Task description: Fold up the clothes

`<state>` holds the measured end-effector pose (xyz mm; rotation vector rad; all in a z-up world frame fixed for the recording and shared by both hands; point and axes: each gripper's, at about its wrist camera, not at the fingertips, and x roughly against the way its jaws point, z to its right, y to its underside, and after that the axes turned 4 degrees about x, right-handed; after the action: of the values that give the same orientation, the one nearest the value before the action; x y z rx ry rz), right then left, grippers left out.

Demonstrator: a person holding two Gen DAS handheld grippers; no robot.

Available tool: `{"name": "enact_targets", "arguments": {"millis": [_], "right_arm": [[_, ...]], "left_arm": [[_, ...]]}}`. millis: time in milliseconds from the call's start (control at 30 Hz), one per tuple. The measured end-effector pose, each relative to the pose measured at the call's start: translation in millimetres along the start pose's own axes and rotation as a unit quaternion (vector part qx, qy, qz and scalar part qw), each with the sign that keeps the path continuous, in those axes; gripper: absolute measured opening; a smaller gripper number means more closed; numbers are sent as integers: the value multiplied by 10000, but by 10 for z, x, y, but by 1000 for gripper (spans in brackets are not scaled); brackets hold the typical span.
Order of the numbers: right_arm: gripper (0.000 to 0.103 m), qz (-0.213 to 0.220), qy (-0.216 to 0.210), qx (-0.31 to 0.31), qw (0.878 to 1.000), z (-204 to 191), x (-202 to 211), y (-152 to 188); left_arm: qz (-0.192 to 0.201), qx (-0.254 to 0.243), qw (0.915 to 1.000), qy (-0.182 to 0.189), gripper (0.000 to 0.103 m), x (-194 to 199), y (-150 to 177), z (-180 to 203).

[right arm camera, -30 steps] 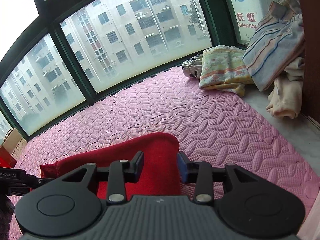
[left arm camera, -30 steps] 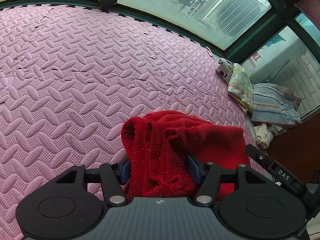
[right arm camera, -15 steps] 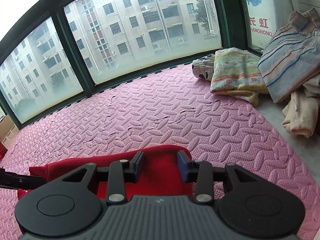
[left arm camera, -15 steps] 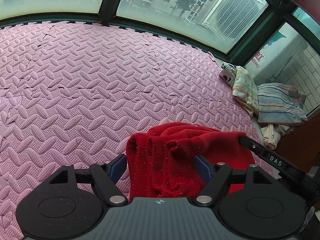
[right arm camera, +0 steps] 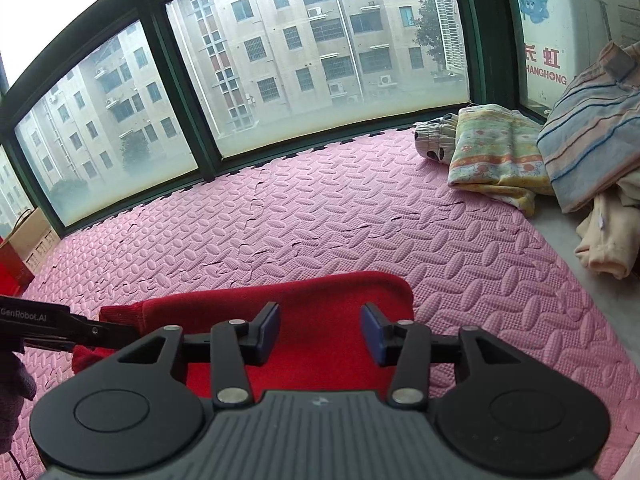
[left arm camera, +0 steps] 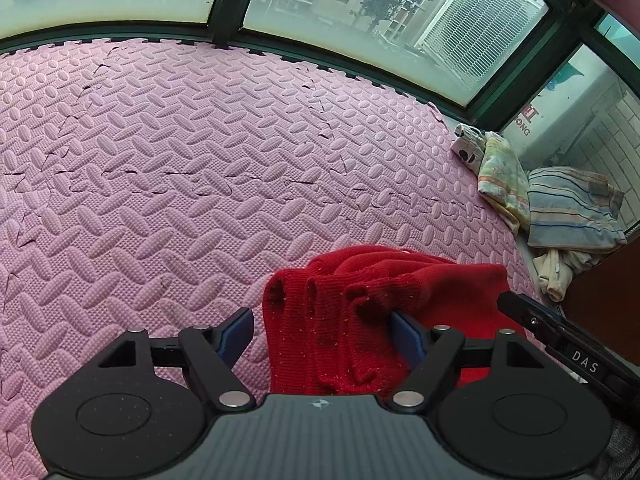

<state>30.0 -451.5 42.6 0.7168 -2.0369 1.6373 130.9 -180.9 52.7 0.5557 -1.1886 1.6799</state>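
A red knitted garment (left arm camera: 360, 312) lies bunched on the pink foam mat (left arm camera: 200, 160). My left gripper (left arm camera: 322, 334) is open with its blue pads apart; the bunched knit sits between them and touches the right pad. In the right wrist view the same garment (right arm camera: 320, 300) lies flat and folded under my right gripper (right arm camera: 320, 330), which is open just above it. The other gripper's black body shows at the right edge of the left wrist view (left arm camera: 560, 340) and at the left edge of the right wrist view (right arm camera: 60, 324).
A pile of folded clothes (left arm camera: 540, 196) lies at the mat's far right corner, also in the right wrist view (right arm camera: 540, 152). Windows with dark green frames (right arm camera: 180, 92) bound the mat's far side. A cardboard box (right arm camera: 32, 236) stands at the far left.
My left gripper has opened and let go of the red garment's bunched edge. My right gripper has opened wider. Both have drawn back a little from the garment.
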Motion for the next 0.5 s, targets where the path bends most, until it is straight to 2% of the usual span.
{"name": "enact_targets", "arguments": {"millis": [233, 400, 500], "right_arm": [[51, 69, -157, 568, 9982, -425, 206, 300], [51, 258, 77, 993, 9947, -653, 295, 522], [51, 436, 124, 1012, 9938, -671, 403, 556]], "left_arm": [[23, 11, 10000, -51, 78, 15, 15, -14], [11, 65, 9999, -85, 79, 0, 27, -35], [59, 44, 9999, -77, 79, 53, 48, -36]]}}
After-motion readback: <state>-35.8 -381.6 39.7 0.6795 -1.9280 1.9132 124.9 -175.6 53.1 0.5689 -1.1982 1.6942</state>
